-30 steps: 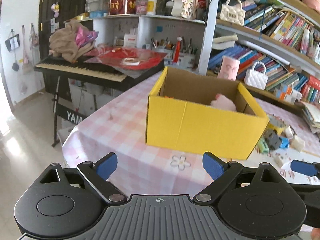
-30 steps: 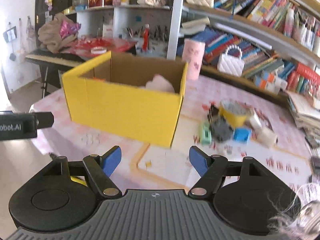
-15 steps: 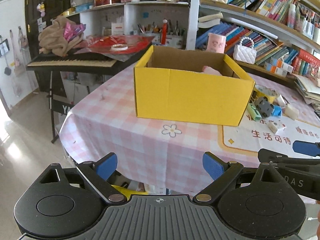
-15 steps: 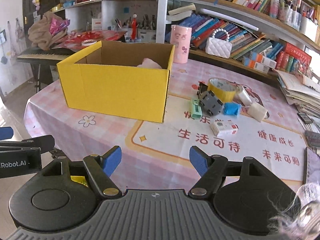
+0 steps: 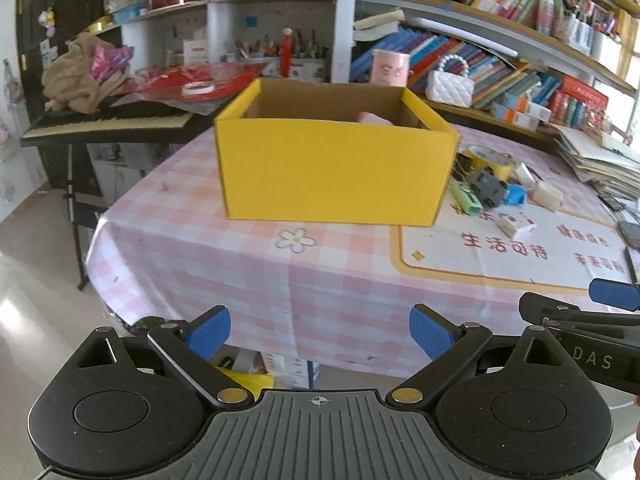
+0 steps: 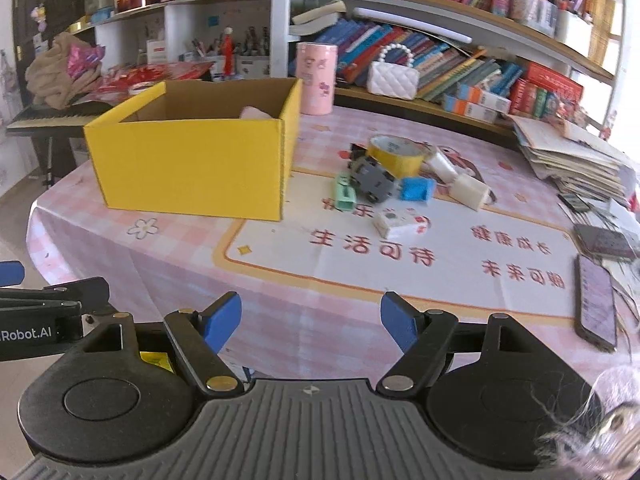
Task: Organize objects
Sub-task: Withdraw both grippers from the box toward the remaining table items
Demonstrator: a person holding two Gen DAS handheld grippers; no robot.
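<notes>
box [image 6: 192, 168] on table [image 6: 280, 320] – small items [image 6: 384, 184] just right of it, shelves [image 6: 440, 60] behind

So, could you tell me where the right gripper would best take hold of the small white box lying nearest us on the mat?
Probably across its two long sides, coming down from above. The small white box lies flat and apart from the pile, so there is room for the right gripper, already open, to close on its narrow width.

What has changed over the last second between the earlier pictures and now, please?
Both grippers pulled back from the yellow box: the left gripper and right gripper now hang before the table's near edge, jaws open and empty throughout. Nothing was grasped or released. The box and the small items beside it stayed put.
</notes>
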